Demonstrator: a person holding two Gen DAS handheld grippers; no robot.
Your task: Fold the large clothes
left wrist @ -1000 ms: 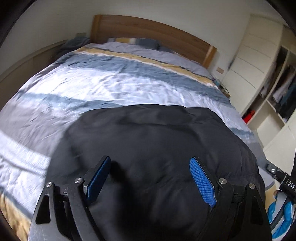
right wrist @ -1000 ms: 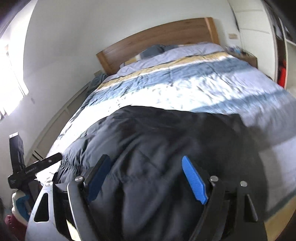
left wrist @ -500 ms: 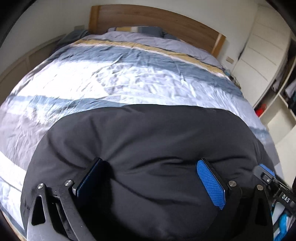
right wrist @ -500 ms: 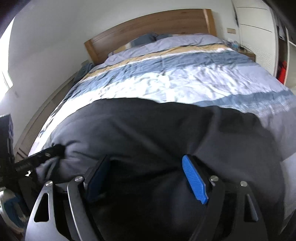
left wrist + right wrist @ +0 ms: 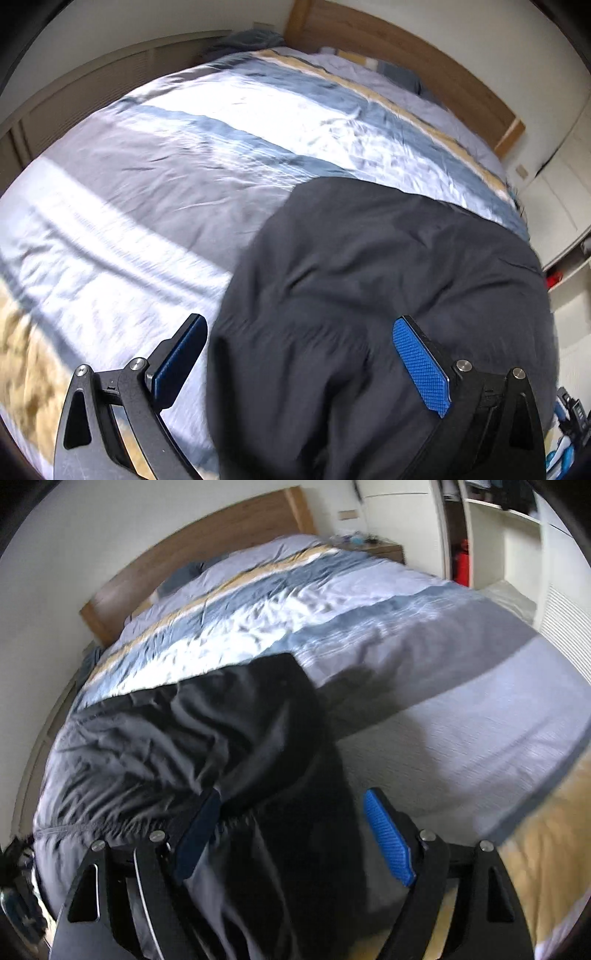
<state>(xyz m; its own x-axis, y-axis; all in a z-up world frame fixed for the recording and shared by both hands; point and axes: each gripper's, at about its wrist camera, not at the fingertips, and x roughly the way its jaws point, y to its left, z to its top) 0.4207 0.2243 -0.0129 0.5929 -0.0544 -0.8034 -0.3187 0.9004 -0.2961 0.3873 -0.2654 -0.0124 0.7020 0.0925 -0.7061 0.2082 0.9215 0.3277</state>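
Observation:
A large black padded garment [image 5: 388, 295] lies on the striped bedcover [image 5: 184, 184]. It also shows in the right wrist view [image 5: 192, 738]. My left gripper [image 5: 299, 362] is open; the garment's left edge runs between its blue pads. My right gripper [image 5: 295, 834] is open over the garment's right edge, with dark fabric between its fingers. Neither pair of pads is pressed on the fabric.
The wooden headboard [image 5: 406, 55] is at the far end of the bed. A white wardrobe with open shelves [image 5: 498, 535] stands to the right, with a bedside table [image 5: 380, 550] near it. A low wall panel [image 5: 92, 85] runs along the left.
Both views have swung outward: the left gripper moved toward the garment's left edge and the right gripper toward its right edge. The garment now lies flatter on the bed. Both stay open.

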